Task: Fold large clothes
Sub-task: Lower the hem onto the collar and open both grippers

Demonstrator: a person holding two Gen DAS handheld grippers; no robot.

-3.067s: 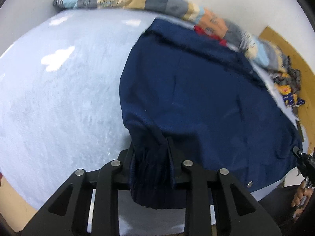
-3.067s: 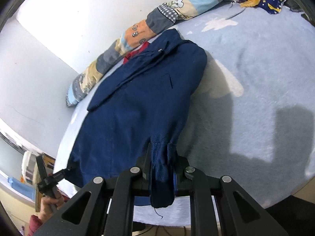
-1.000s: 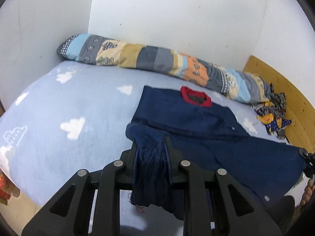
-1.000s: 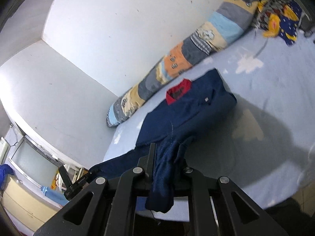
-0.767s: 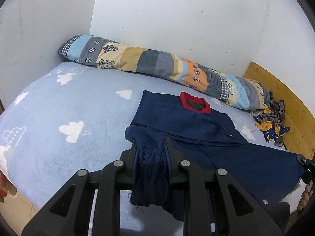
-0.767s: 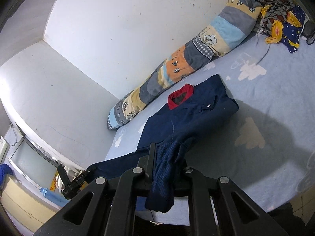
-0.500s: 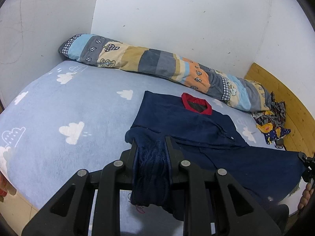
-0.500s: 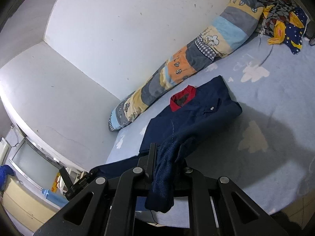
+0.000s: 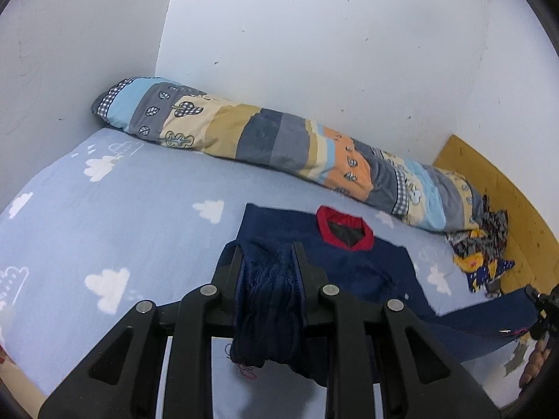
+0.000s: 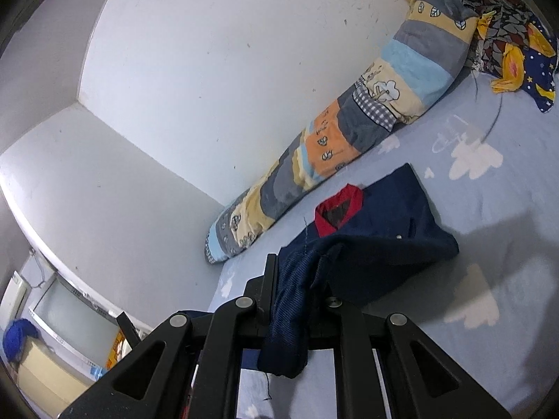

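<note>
On the bed (image 9: 139, 209) with its cloud-print sheet, your navy jacket (image 9: 367, 265) lies collar toward the long patchwork pillow (image 9: 279, 139), while your left gripper (image 9: 267, 269) and right gripper (image 10: 297, 279) each have their jaws clamped on a bunched hem.

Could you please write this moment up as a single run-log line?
stage: mid-fold | left gripper: shut on navy jacket | right gripper: shut on navy jacket | collar end: flat on bed | held end: lifted
</note>
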